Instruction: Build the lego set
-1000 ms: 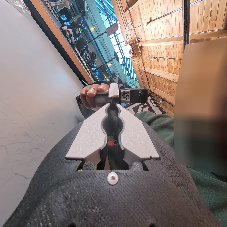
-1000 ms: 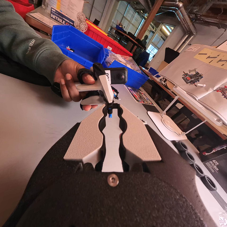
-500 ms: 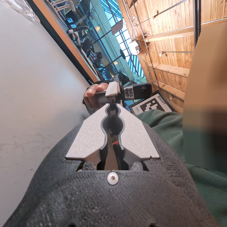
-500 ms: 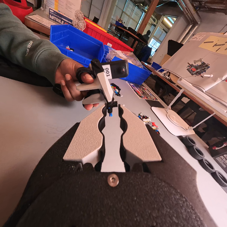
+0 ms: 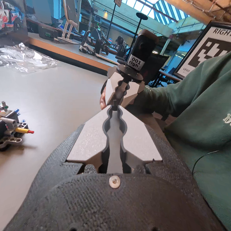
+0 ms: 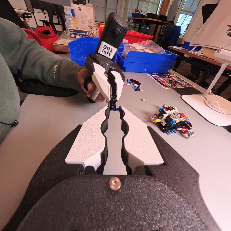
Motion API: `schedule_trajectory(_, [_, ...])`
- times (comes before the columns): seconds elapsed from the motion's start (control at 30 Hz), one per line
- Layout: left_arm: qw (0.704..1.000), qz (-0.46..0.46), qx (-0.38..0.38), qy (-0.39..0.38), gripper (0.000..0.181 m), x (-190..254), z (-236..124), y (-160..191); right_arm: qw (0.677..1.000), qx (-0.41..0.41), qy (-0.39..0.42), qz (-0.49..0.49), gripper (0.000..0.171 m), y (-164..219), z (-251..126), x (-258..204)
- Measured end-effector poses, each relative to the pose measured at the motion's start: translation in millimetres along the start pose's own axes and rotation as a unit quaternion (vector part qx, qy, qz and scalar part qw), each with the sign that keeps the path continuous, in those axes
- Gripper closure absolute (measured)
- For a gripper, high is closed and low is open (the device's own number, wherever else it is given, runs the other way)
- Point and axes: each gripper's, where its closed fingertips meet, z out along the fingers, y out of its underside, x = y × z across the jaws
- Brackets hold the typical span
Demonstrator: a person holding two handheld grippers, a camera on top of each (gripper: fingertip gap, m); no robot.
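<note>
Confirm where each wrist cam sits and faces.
Left wrist view: on the left gripper, facing the right gripper over the grey table; green sleeve at right.
Right wrist view: on the right gripper, facing the left gripper pinching a small black lego piece; hand, sleeve at left.
Shared: table, multicoloured part-built lego model.

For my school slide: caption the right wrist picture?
Two grippers meet over a small black piece beside the half-built model.

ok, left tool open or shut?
Shut: the left tool pinches a small black lego piece at its tips, with only a narrow gap behind.
</note>
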Motion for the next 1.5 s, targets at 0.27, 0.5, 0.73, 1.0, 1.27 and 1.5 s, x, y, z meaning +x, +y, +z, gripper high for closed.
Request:
schedule_trajectory(0.27, [0.99,0.089,-0.099,-0.039,0.174,-9.0,-1.7,27.3,0.995,-0.071,0.008,-0.07,0.162,20.3,4.1,-5.8])
schedule_trajectory(0.5, [0.968,0.112,-0.212,-0.077,0.175,-23.8,-4.1,63.5,0.985,-0.142,0.011,-0.094,0.163,48.0,11.8,-7.6])
schedule_trajectory(0.73, [0.931,0.17,-0.305,-0.11,0.176,-31.2,-4.0,92.0,0.97,-0.205,0.011,-0.133,0.163,71.0,15.9,-10.0])
schedule_trajectory(1.0, [0.928,0.164,-0.315,-0.113,0.172,-31.8,-4.3,95.2,0.959,-0.24,0.007,-0.152,0.162,84.4,17.8,-11.1])
schedule_trajectory(1.27, [0.926,0.167,-0.316,-0.118,0.18,-32.6,-4.5,95.3,0.958,-0.241,0.016,-0.157,0.162,85.4,18.4,-8.9])
schedule_trajectory(1.5, [0.932,0.154,-0.3,-0.13,0.17,-35.0,-6.8,86.9,0.968,-0.215,0.024,-0.126,0.156,76.6,15.2,-3.9])
